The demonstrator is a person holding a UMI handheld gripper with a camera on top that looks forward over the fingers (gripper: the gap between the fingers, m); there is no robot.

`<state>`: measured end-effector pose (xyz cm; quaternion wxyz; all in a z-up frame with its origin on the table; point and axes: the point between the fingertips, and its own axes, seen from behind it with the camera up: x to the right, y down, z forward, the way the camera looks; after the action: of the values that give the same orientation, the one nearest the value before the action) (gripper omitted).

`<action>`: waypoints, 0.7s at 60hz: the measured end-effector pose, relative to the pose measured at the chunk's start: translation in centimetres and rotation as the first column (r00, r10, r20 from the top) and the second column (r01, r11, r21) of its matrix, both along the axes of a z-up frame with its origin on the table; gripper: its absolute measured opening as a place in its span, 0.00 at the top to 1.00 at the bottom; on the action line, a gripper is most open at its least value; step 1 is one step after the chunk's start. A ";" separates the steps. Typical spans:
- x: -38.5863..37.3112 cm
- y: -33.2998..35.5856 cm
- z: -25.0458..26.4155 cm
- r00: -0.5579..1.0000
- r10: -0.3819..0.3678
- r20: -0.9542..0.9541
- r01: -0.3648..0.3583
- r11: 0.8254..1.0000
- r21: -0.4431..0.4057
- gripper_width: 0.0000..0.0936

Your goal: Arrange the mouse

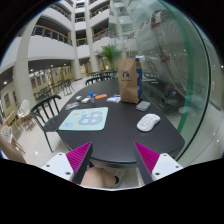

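Note:
A white mouse [148, 122] lies on the dark round table [115, 140], toward its right side. A pale mouse mat [84, 118] with a light pattern lies left of the middle of the table. My gripper [113, 155] is held above the near edge of the table, well short of the mouse. Its fingers [79, 155] with magenta pads stand wide apart with nothing between them. The mouse lies ahead and to the right of the right finger.
A brown paper bag [127, 78] stands at the far side of the table, with a small dark device [143, 105] and a few small items [97, 97] near it. Chairs [48, 108] stand left of and behind the table. A glass wall [185, 70] runs along the right.

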<state>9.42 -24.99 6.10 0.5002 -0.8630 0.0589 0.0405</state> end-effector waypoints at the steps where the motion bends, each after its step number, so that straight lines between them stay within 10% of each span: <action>1: 0.4 0.0 -0.1 1.000 -0.009 0.004 0.009 1.000 -0.004 0.11; 18: 8.6 4.6 -4.4 0.990 -0.083 0.117 0.088 0.995 -0.039 0.11; 42: 14.2 15.9 -7.4 0.999 -0.008 0.047 0.014 0.991 -0.132 0.11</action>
<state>23.62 -9.13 -1.33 0.4432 -0.8946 0.0548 0.0139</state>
